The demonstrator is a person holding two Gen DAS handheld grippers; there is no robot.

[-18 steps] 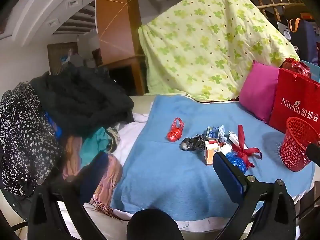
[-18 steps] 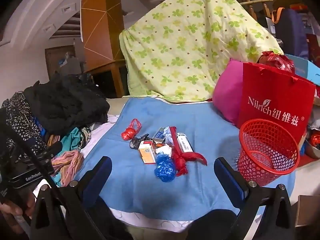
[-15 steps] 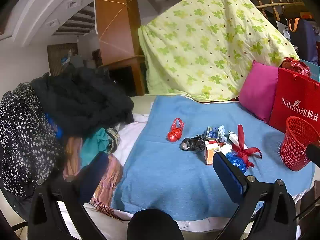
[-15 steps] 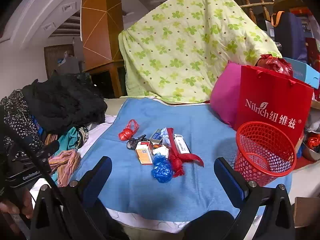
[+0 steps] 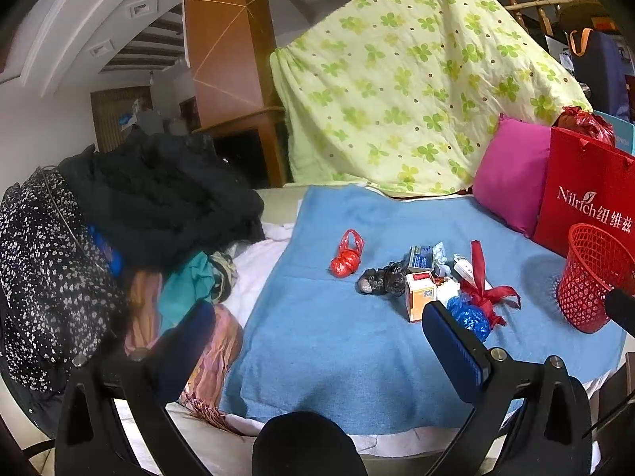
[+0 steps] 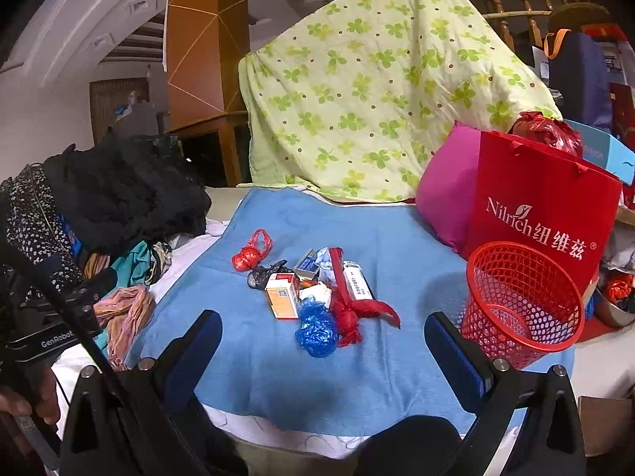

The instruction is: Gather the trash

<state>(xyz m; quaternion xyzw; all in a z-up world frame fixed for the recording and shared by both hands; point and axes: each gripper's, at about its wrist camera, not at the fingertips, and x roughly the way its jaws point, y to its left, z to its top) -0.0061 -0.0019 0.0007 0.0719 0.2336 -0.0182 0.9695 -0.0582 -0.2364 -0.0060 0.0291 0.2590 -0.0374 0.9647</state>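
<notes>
Left wrist view: the left tool point(image 5: 317, 341) is fully released, its two dark blue pads point(image 5: 456, 349) spread wide with nothing between them. It hangs above the near edge of a blue blanket point(image 5: 317, 357) and touches nothing.

Right wrist view: the right tool point(image 6: 321, 357) is likewise spread to its widest and empty, angled down toward the same blanket.

The trash lies in a loose cluster on the middle of the blanket:
- a knotted red bag point(image 6: 250, 254) at the left, slightly apart from the rest;
- a crumpled black bag point(image 6: 264, 273) just beside it;
- an orange and white carton point(image 6: 281, 295), standing;
- a blue crumpled bag point(image 6: 317, 329) nearest the right tool;
- a red ribbon point(image 6: 349, 309) lying across the cluster, against the blue bag.

A red mesh basket point(image 6: 520, 301) stands upright on the blanket to the right of the cluster, well apart from it, in front of a red paper bag point(image 6: 543, 206). A pile of clothes point(image 5: 119, 230) lies left of the blanket.
</notes>
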